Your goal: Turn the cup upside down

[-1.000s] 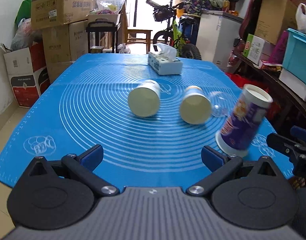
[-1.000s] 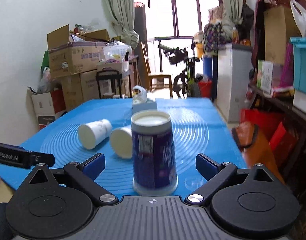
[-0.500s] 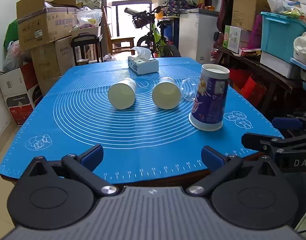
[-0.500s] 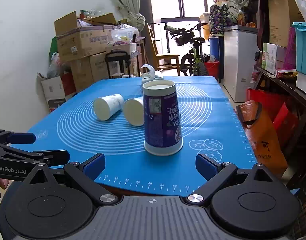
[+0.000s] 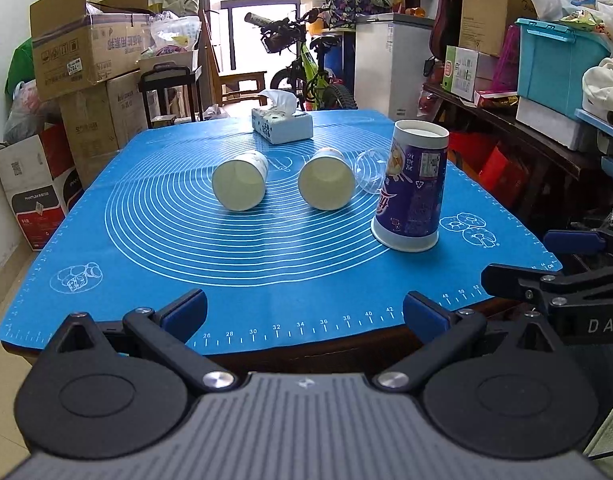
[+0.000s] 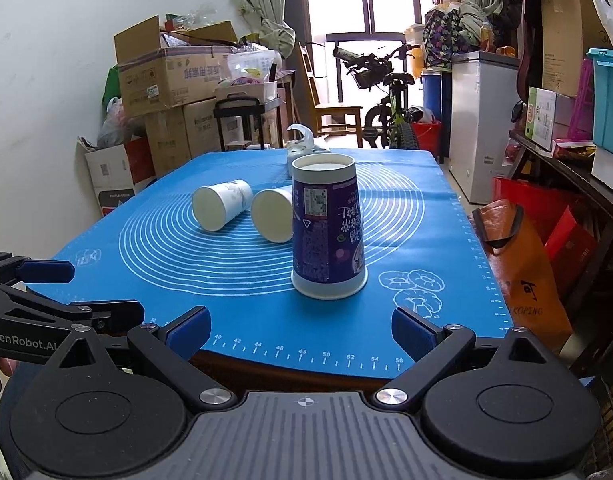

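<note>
Purple cup [image 6: 327, 232] stands upside down on the blue mat [image 5: 266, 264] near the counter's front edge, beside two tipped white cups [image 5: 239, 185], as both grippers' jaws hang wide open, empty.

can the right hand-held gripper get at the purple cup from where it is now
Probably yes: the right hand-held gripper is open and the purple cup stands straight ahead on the blue mat, nothing between them.
</note>
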The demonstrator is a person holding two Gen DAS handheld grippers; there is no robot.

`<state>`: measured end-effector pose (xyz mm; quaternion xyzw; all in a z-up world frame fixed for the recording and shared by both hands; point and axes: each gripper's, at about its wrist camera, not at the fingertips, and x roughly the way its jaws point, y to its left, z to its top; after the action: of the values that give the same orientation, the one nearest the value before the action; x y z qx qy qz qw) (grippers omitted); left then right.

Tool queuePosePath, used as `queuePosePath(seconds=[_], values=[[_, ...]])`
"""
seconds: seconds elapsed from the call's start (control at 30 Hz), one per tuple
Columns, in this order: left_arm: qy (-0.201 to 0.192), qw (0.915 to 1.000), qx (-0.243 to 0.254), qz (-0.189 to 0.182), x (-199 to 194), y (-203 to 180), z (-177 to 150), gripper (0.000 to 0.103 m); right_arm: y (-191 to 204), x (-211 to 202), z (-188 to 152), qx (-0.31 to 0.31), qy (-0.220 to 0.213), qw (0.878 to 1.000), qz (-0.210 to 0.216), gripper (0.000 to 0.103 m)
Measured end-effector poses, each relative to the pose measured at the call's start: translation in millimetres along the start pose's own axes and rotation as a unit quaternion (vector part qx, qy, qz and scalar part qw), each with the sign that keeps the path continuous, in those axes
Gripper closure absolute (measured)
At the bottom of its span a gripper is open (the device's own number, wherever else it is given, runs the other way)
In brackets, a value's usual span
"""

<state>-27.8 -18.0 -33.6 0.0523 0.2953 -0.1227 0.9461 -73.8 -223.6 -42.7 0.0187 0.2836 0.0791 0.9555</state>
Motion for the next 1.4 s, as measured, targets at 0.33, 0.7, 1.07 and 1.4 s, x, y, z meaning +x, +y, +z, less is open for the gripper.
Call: queuePosePath(seconds=[0.33,0.7,1.07,1.4], values=[[0.0,1.0,0.0,0.0,0.0,0.4,0.0,0.0,-1.4,-1.2,-2.3,-0.001,0.002,1.0,0.0,0.006],[0.0,1.0,-0.001,-0.001,-0.1,0.1,0.0,0.0,-4.3,1.4,-3.9,-0.004,0.008,1.0,0.0,0.006],[0.002,1.0,-0.002,-0.001,0.3,-0.2,-0.2,0.0,-3.4,1.1,-2.6,-0.004,0.008,1.0,0.0,0.006],[0.002,1.0,-0.002,-0.001,0.5,0.0,-0.2,0.0,-2.8,1.3,-2.0,-0.004,0.01,1.0,0.001,0.006]])
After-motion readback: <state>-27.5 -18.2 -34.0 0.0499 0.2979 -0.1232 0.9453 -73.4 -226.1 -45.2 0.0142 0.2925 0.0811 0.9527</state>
